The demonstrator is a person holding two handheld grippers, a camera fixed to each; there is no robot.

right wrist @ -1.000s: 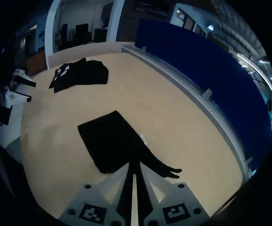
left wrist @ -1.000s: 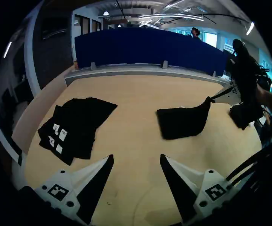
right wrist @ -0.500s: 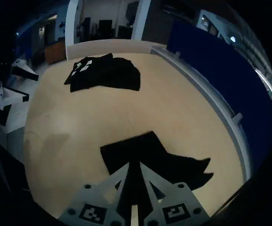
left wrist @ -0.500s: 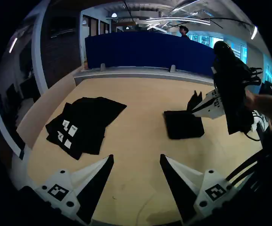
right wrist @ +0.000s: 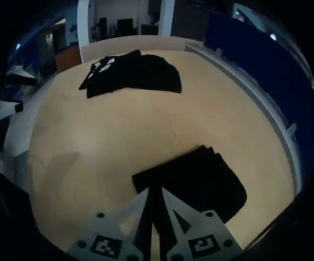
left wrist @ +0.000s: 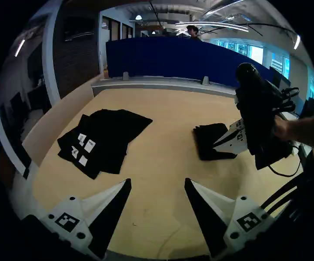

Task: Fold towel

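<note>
Towel [right wrist: 196, 182]: black, soft, light by the look of it. It lies limp and flat, so it won't hold any shape on its own. It sits folded into a compact stack on the wooden surface [left wrist: 165, 113], on the right-hand side, well apart from the pile.

Right gripper [right wrist: 155, 191]: fingers pinched narrow on the towel's near edge, cloth between them. Grip looks shallow, so layers could slip out. Judgement: take hold at a corner or along the edge, catching all layers, and drag low so the stack doesn't splay.

Left gripper [left wrist: 157, 180]: spread wide, holding nothing, over bare surface between towel and pile.

Counts:
- 1 folded towel
- 1 loose pile of black cloths [left wrist: 102, 141] with several white tags; can't tell how many pieces are in it
- 2 grippers
- 1 hand [left wrist: 287, 128] on the right gripper
- 1 blue partition [left wrist: 170, 54] along the far edge
</note>
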